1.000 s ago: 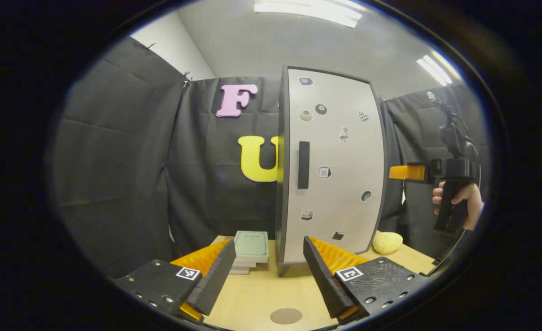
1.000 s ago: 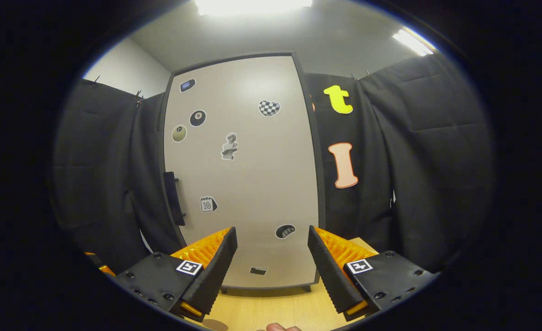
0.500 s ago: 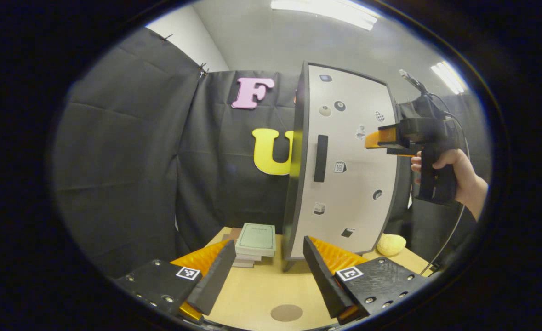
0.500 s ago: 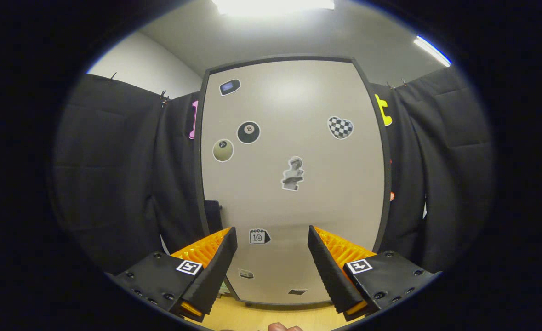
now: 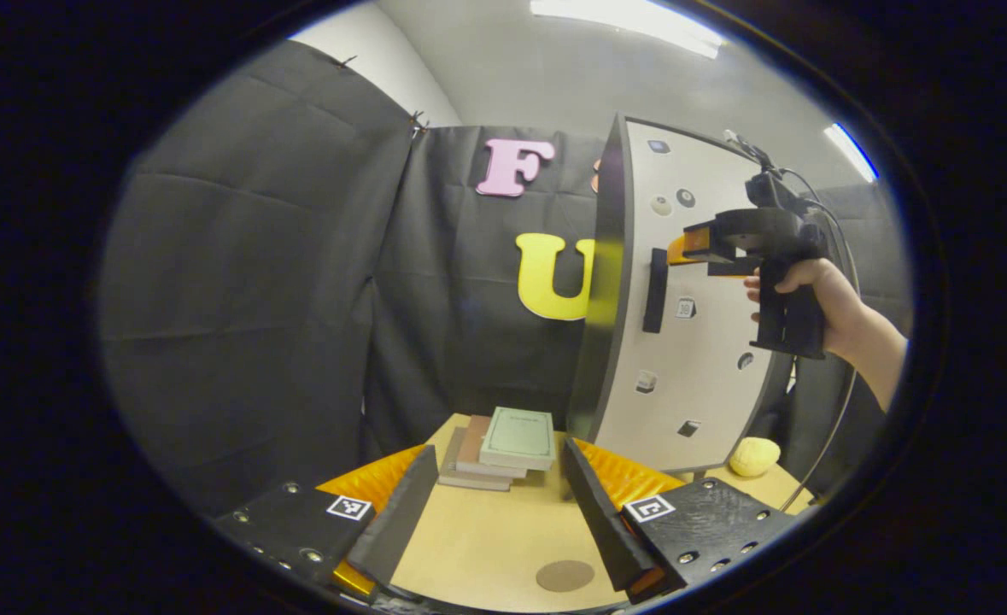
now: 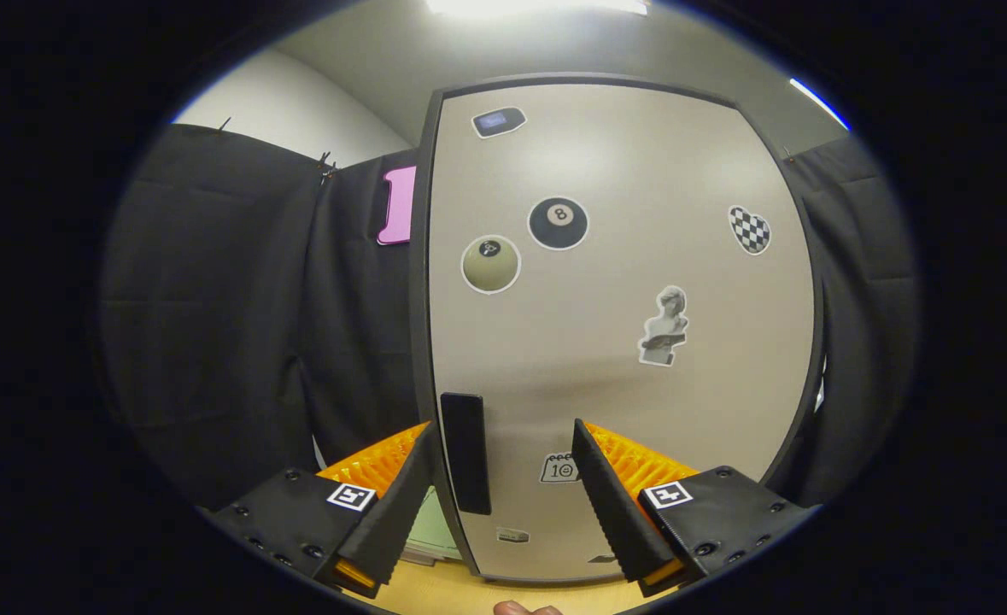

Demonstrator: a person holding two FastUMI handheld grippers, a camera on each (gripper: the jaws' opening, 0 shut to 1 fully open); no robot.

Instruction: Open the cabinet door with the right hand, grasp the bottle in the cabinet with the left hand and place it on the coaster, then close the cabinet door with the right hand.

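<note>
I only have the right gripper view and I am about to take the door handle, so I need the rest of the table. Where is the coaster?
Observer: The coaster lies on the table in front of the cabinet, close under the left gripper.
Operator: Is that gripper ready for the bottle?
Observer: It is open, holds nothing and hovers low over the table.
Operator: Anything on the table I could knock on my side?
Observer: A yellow rounded object lies on the table past the door edge away from the handle.
</note>
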